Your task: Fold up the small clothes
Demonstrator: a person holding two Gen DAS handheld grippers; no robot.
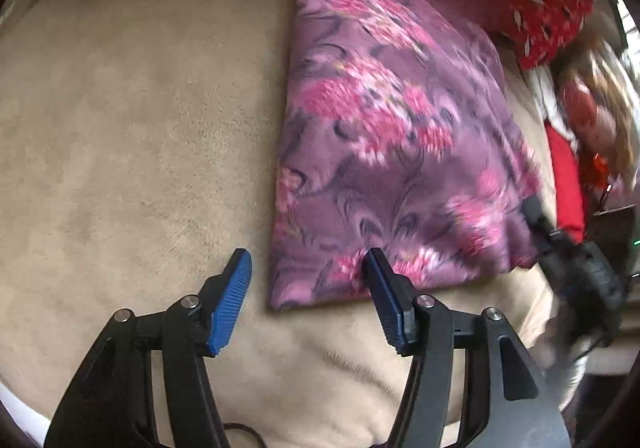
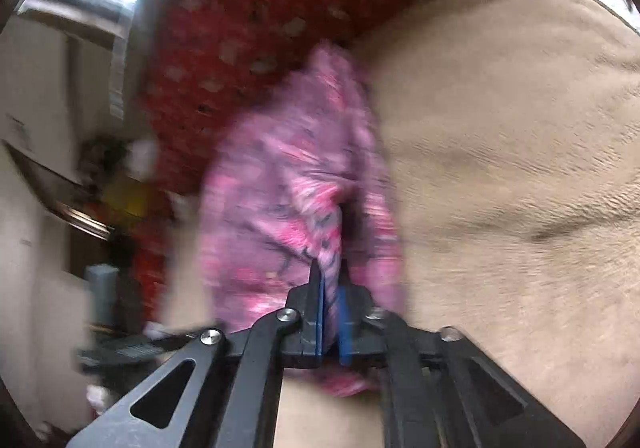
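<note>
Left wrist: left gripper [image 1: 306, 262] spread, empty, purple cloth [image 1: 392, 135] at one o'clock; right gripper [image 2: 330, 284] pinching cloth on beige blanket [image 2: 520, 167]

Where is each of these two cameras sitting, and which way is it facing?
Left wrist: rides the left gripper, looking steeply down at the purple floral cloth on the beige blanket; its open blue-padded fingers show.
Right wrist: rides the right gripper, angled down along the blanket; its fingers pinch the cloth's edge.
Shared: the floral cloth, the beige blanket, the red patterned fabric.
</note>
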